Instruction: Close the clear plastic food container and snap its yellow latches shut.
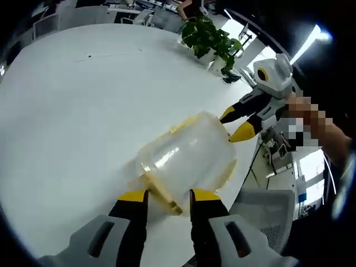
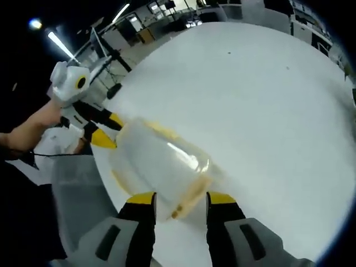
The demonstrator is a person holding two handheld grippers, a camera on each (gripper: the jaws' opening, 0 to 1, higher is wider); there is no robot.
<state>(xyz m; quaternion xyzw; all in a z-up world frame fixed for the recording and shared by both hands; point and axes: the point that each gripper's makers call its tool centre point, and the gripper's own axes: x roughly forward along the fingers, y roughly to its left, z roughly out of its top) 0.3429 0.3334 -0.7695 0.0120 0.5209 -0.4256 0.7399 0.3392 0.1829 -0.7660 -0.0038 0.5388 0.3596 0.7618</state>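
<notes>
Container [image 1: 186,161] of clear plastic, trimmed in yellow, sits at the near edge of a round white table [image 1: 83,111], worked from two sides at once. In the left gripper view, the left gripper [image 1: 168,200] stands with its yellow-tipped jaws apart, one on each side of a yellow latch [image 1: 164,197] on the container's near end; they straddle it but do not appear clamped on it. At the container's far end the right gripper [image 1: 236,123] comes in, its tips spread and touching or nearly touching the rim there. The right gripper view shows the same from the other side: those jaws parted around the latch [image 2: 186,203] facing them. The lid appears to be seated on the container, so the closing looks done; the pictures are too blurred to say whether either latch has snapped home, and the latching is judged to be the work left. Beyond the container, across the table, a potted plant [image 1: 211,39] stands at the far edge. Beside the container, just off the table's edge, sits a grey chair [image 1: 267,208].
</notes>
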